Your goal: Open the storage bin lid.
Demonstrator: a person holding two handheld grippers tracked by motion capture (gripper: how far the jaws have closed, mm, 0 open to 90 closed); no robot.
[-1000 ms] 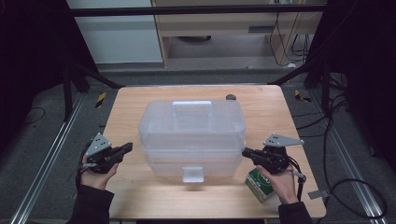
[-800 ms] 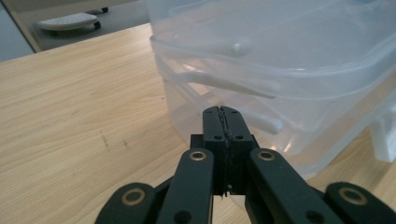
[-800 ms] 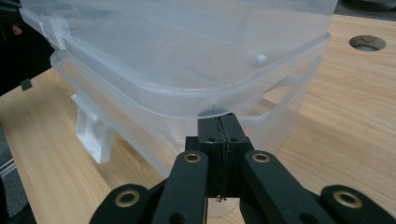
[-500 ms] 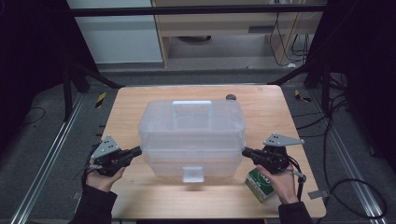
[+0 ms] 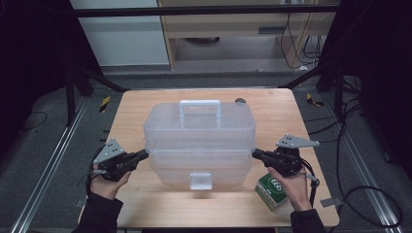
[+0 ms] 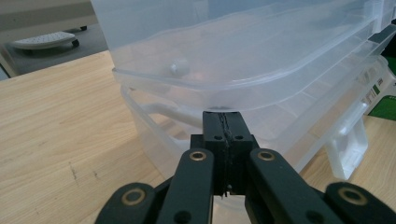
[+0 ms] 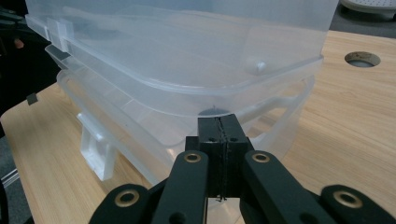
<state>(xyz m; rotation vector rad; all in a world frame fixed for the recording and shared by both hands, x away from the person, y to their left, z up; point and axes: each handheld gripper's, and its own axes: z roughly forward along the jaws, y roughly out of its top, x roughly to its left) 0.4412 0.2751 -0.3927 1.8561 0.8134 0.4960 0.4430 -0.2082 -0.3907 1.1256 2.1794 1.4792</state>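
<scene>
Now both tools closed, nothing between the jaws. Left tool (image 5: 142, 155) with tip tucked under the lid rim of the clear plastic box (image 5: 199, 141); same seen close up, left tool (image 6: 223, 122) just below the rim overhang of the box (image 6: 243, 56). Right tool (image 5: 256, 154) mirrored on the opposite side; right tool (image 7: 218, 126) likewise snug under the rim. Box between the two tools, centred on the wooden surface (image 5: 141, 104), white front latch (image 5: 200, 180) apparently shut, handle (image 5: 199, 110) on top.

Risks, judged: lifting unevenly, so one tip slips off the smooth rim and the lid drops back; latch not released, so whole box tilts or lifts instead of opening; green carton (image 5: 273, 190) just below right hand, likely knocked if box slides that way.
</scene>
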